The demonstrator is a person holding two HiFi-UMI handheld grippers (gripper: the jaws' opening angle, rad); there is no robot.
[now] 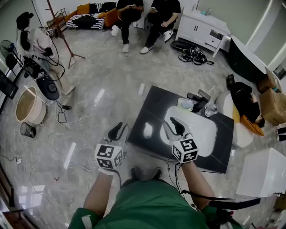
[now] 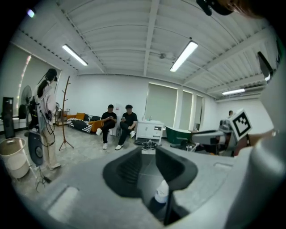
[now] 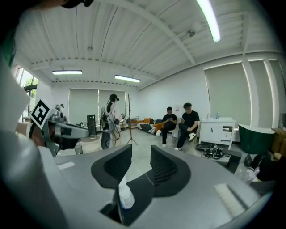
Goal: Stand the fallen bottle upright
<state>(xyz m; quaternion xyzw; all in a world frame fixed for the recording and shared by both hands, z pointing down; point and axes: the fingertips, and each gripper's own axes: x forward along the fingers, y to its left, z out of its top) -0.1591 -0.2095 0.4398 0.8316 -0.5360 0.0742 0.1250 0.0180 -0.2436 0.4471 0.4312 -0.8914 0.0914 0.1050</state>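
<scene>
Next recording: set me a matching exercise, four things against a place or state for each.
1 bottle
2 right gripper
3 clear glass
4 beige tub

A on the floor, far left
B jaws apart, empty
C on the dark table, left of the white tray
D at the tray's far edge

Pairs: 1-C, 2-B, 3-D, 4-A

dark low table point(image 1: 154, 107) carries a white mat point(image 1: 205, 134); a clear glass point(image 1: 211, 108) and white cup point(image 1: 185, 104) sit at its far edge. beyond the table: two seated people point(image 1: 126, 13), white cabinet point(image 1: 201, 29), tangled cables point(image 1: 194, 56). left of the table: beige bin point(image 1: 29, 105), coat stand point(image 1: 60, 33).
</scene>
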